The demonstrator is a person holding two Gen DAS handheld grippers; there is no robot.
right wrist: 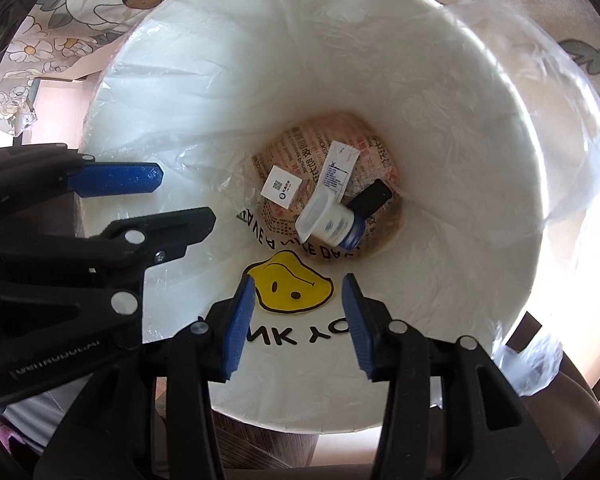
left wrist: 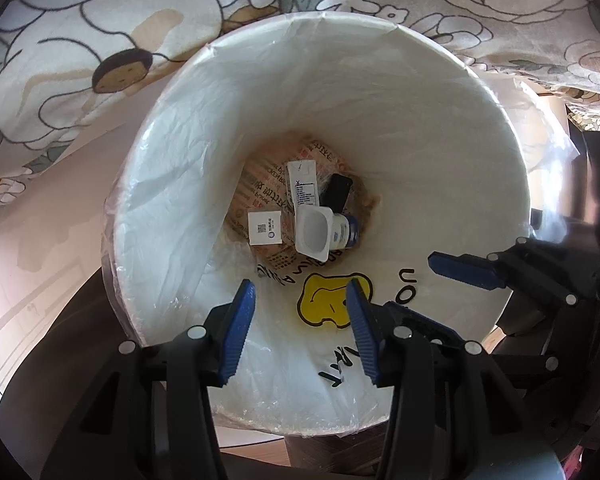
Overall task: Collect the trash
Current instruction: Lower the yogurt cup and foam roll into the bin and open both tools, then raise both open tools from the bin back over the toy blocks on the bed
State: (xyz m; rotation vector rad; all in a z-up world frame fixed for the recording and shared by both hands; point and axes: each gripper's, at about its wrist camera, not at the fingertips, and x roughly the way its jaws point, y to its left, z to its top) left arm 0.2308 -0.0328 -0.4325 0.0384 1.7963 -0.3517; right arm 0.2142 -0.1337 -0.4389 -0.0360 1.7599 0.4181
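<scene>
Floral cloth (left wrist: 100, 32) under white lined bin (left wrist: 480, 128); trash inside.

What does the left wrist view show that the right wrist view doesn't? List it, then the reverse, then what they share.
Only the left wrist view: the left claw head-on, and wooden floor at the left edge.

Only the right wrist view: the right claw head-on, and the smiley unblocked.

Both: the white lined bin, and at its bottom a printed paper bag, yogurt cup, QR card, paper strip and a black item. Both claws are open and empty.
</scene>
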